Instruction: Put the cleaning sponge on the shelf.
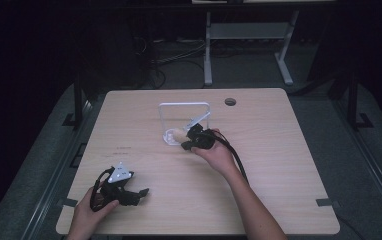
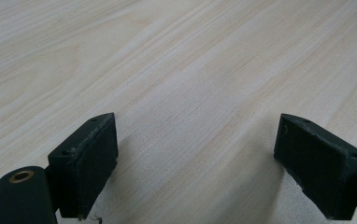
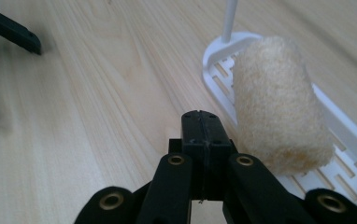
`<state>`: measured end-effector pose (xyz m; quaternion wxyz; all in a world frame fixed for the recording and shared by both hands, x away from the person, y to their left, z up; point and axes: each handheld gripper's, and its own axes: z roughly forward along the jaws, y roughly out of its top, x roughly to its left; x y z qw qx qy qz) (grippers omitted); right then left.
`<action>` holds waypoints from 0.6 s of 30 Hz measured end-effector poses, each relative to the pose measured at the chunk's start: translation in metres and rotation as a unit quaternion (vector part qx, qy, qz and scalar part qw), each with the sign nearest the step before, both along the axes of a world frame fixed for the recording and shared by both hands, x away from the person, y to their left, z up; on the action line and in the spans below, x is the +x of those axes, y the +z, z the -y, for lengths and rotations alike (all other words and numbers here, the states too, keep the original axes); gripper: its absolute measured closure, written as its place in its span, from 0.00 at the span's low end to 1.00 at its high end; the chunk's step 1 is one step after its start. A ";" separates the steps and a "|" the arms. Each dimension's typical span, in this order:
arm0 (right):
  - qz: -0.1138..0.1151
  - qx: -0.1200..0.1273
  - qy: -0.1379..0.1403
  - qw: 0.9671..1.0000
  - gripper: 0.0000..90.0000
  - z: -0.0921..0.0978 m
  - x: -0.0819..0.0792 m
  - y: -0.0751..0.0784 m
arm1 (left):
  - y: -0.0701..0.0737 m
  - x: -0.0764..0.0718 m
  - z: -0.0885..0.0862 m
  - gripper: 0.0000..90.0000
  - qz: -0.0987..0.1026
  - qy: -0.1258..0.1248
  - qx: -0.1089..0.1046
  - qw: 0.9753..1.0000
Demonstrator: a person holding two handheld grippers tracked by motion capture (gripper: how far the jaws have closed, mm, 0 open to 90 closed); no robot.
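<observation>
A white wire rack (image 1: 184, 106) stands in the middle of the wooden table (image 1: 279, 150), and a pale fuzzy roll (image 1: 175, 134) lies on its base. My right gripper (image 1: 188, 144) sits just beside the rack's near edge. In the right gripper view its jaws are pressed together with nothing between them, and the cream roll (image 3: 274, 102) lies on the white slotted base (image 3: 349, 140) to the right of my right gripper (image 3: 203, 122). My left gripper (image 1: 138, 194) rests near the table's front left. It (image 2: 195, 158) stands open over bare wood.
A round cable hole (image 1: 230, 102) sits near the table's far edge. Behind the table stand white desk legs (image 1: 208, 50) and loose cables on a dark floor. Small dark marks (image 1: 124, 148) show on the wood left of centre.
</observation>
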<state>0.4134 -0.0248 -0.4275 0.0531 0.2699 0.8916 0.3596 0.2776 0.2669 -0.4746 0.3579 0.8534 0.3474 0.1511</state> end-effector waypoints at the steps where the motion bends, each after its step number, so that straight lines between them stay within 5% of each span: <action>1: -0.002 -0.005 0.000 1.000 1.00 0.001 0.001 -0.003 | 0.000 0.000 0.000 0.15 0.000 0.001 0.000 1.000; 18: -0.001 -0.029 -0.044 0.999 1.00 0.020 0.014 -0.018 | 0.000 0.000 0.000 0.15 0.000 0.000 0.000 1.000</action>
